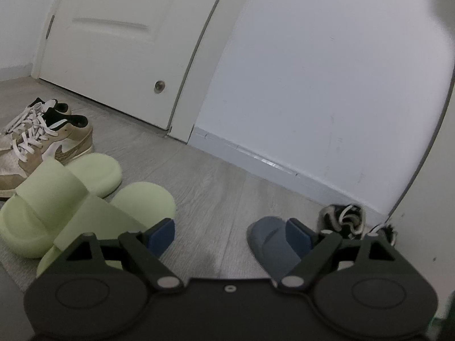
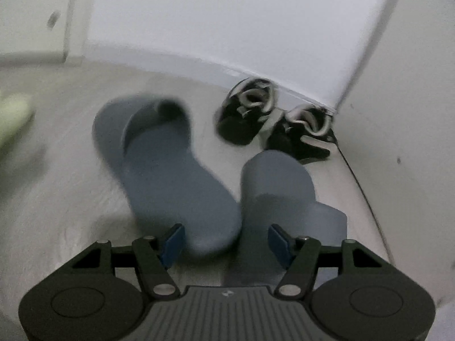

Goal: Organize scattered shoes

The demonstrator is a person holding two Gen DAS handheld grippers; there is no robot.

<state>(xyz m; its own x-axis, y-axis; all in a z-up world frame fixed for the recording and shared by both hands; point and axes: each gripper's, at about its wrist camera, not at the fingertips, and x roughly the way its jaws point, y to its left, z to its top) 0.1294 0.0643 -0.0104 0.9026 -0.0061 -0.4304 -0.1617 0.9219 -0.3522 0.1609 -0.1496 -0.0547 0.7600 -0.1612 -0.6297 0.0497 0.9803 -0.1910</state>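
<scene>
In the right wrist view two blue-grey slippers lie on the floor: one [image 2: 159,164] blurred and slanting left, the other [image 2: 278,193] to its right. My right gripper [image 2: 227,241] hovers open over their near ends. The first slipper's heel sits between the fingers, and the right fingertip [image 2: 280,241] overlaps the second slipper. I see no pad pressing. My left gripper [image 1: 229,234] is open above bare floor with nothing between its fingers. A pair of pale green slippers [image 1: 71,199] lies to its left, and one blue-grey slipper [image 1: 267,241] shows behind its right fingertip.
Tan sneakers with white laces [image 1: 42,145] stand at the far left near a white door [image 1: 113,42]. A pair of small black shoes [image 2: 273,116] rests in the corner against the skirting board [image 1: 270,164]. The floor is grey wood-look planks [image 1: 204,176].
</scene>
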